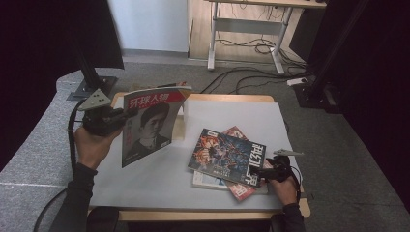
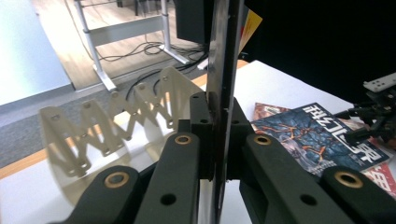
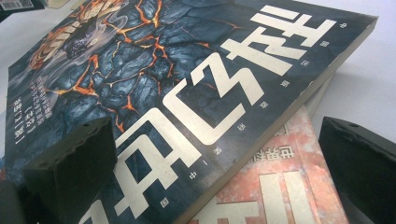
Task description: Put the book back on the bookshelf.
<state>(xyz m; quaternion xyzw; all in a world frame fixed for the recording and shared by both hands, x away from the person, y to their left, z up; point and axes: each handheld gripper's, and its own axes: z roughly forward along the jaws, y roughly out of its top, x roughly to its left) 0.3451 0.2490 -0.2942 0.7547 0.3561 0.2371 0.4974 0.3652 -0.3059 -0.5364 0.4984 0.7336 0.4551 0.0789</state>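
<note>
A red-titled magazine (image 1: 147,125) is held upright above the left half of the tabletop (image 1: 159,186), clamped at its left edge by the left gripper (image 1: 118,116), whose jaws are pressed together on the thin sheet, as is seen edge-on in the left gripper view. The step in hand is judged to be the carrying of this magazine toward the white zigzag rack (image 2: 112,121), which stands just behind it, at about one o'clock from the gripper. For the next move, the magazine's lower edge would have to be lined up with one slot of the rack and lowered in while kept vertical; only then should the grip be released.

The left hand (image 1: 92,145) is raised, with the forearm coming up from six o'clock and the gripper pointed level toward three o'clock.

The right gripper (image 1: 265,171) is rested low at the five o'clock corner, its jaws apart and aimed at nine o'clock along the dark blue magazine (image 1: 227,155), which lies flat atop a red one (image 1: 241,191); nothing is clamped there.
</note>
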